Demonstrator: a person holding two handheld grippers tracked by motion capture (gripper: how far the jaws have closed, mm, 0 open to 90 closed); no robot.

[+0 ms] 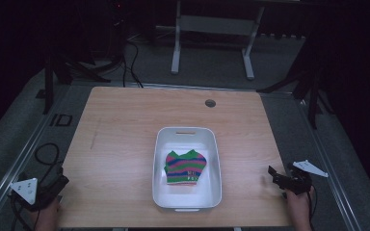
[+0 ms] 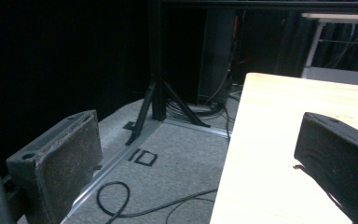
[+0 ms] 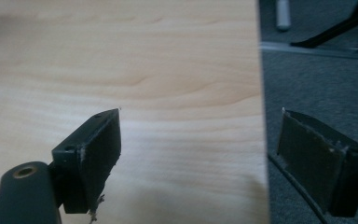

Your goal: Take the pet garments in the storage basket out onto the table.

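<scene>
A pale wooden table [image 1: 125, 144] is seen from above, surrounded by grey floor and darkness. A white plastic tub [image 1: 160, 159] with rounded corners is set near the middle of the table, toward the near edge, and a folded striped garment [image 1: 185, 167] (green, pink and blue bands) is laid flat inside it. Bare wood is left open on both sides of the tub.

The left gripper [image 1: 58, 185] is held at the near left corner, straddling the table's edge; in the left gripper view its jaws are spread wide with nothing between them, one over the floor and one over the wood. The right gripper [image 1: 273, 175] is held at the near right edge, well apart from the tub; in the right gripper view its jaws are likewise parted wide and empty, one above the wood and one past the edge, over the floor.

Both hands are cut off by the bottom of the high view. The room behind is too dark to be made out, apart from a pale metal frame [image 1: 212, 33] and dark tripod legs. The jaw pads are seen as flat, black and slightly worn.
</scene>
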